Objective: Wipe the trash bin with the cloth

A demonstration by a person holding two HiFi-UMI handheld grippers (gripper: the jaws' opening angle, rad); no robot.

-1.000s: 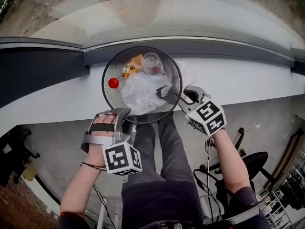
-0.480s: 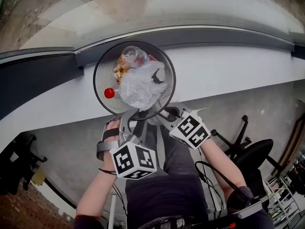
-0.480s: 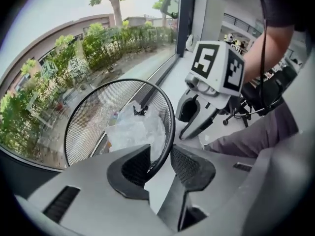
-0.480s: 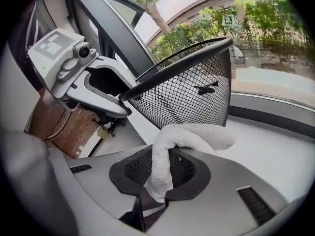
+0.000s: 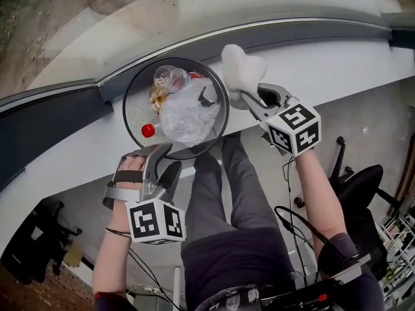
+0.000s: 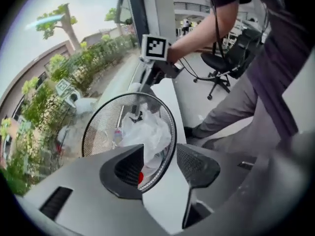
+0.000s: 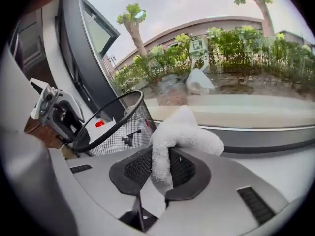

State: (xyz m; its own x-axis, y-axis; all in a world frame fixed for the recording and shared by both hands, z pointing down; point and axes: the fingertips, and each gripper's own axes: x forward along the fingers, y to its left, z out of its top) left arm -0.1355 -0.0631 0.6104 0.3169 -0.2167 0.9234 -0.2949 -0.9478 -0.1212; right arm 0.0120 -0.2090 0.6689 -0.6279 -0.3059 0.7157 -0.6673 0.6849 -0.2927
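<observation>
One black wire-mesh trash bin (image 5: 127,97) stands on the white table (image 5: 337,70) that runs along the window. Inside it lie one crumpled clear plastic bag (image 5: 185,112) with a small black mark, one clear plastic bottle (image 5: 170,76), one small red piece (image 5: 148,130) and one yellowish wrapper (image 5: 157,97).

There is one cloth (image 5: 241,69), white and fluffy. It is raised just beside the bin's far right rim; whether it touches the rim cannot be told. The right gripper (image 5: 251,101) is clamped on it. In the right gripper view the cloth's lower fold is pinched between the two pads and its bulk bulges above them.

The left gripper (image 5: 168,159) is at the bin's near rim. Its jaws have just been opening and now stand apart. In the left gripper view the rim passes between them, and neither pad presses on it.

Each of the two grippers carries one cube with black-and-white square markers. A sign (image 7: 199,45) among the bushes outside is too small to read.
</observation>
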